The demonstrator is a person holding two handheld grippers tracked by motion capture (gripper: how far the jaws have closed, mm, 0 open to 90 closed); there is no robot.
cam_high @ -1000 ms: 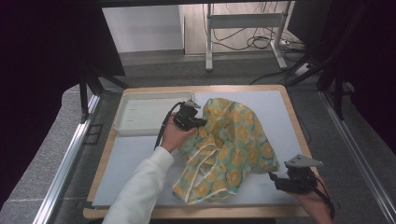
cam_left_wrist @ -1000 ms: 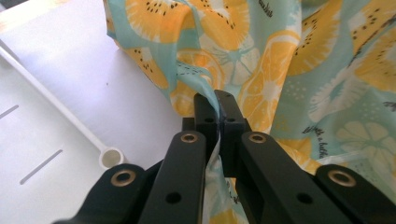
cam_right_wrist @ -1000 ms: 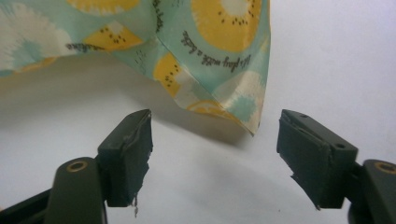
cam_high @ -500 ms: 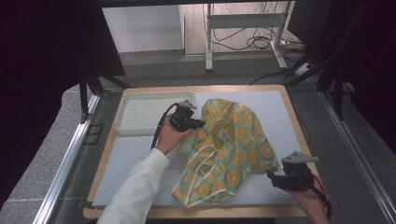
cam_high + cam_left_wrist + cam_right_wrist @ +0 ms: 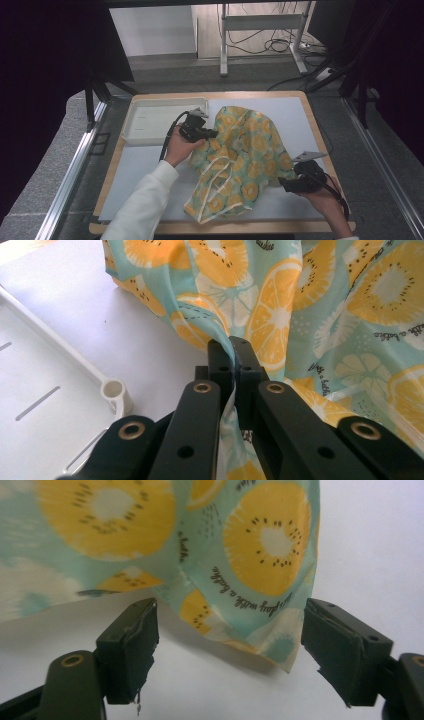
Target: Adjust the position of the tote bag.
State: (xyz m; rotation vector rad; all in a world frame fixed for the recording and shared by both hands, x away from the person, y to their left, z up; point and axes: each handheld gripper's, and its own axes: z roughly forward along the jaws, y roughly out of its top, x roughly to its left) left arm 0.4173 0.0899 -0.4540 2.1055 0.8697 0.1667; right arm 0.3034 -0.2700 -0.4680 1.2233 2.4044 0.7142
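Left claw (image 5: 206, 134) pinched the fruit-print cloth (image 5: 245, 160) mid-bench beside the far-left tray (image 5: 131, 131) while the right claw (image 5: 227, 645), just spreading wide, straddled its near-right corner unclamped, so closing early could likely miss that thin hem.

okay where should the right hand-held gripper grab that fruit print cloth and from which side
Grip the loose corner of the cloth that hangs between the open right hand-held gripper. Come in level from the table's near right edge, as it already points. That corner lifts off the white mat, so one jaw can slip under it, while the left hand-held gripper pins the far side.
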